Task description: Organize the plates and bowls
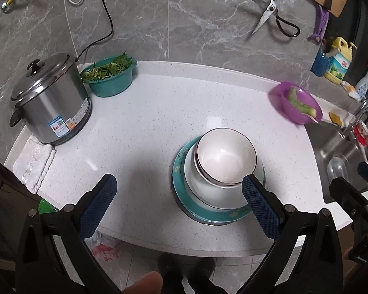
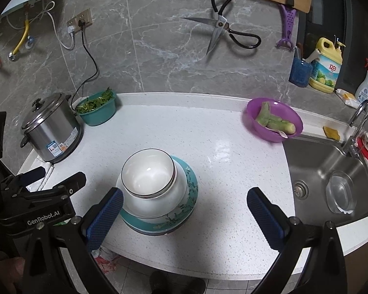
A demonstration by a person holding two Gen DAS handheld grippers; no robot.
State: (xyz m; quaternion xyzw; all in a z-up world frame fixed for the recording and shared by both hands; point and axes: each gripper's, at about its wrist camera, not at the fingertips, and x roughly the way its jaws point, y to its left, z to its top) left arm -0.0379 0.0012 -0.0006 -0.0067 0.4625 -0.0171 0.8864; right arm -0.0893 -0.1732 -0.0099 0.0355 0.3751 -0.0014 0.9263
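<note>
Since the white bowls (image 1: 224, 158) are nested inside one another and sit on the teal plates (image 1: 184, 196) near the front edge of the desk (image 1: 159, 112), the stack looks about finished to me. My left hand-held gripper (image 1: 177, 202) hangs spread wide and empty, its right finger (image 1: 260, 203) just beside the lower bowl; my right hand-held gripper (image 2: 184, 216) is spread and empty too, its left finger (image 2: 105, 216) close by the stack's other side. The top bowl seems to sit off-centre, so I judge a careless nudge from either finger could tip it or push the whole pile toward the desk's edge. Farther out stand the rice cooker (image 1: 50, 100), a teal bowl of greens (image 1: 110, 76), a purple bowl (image 1: 295, 103) and the sink (image 2: 331, 178)
</note>
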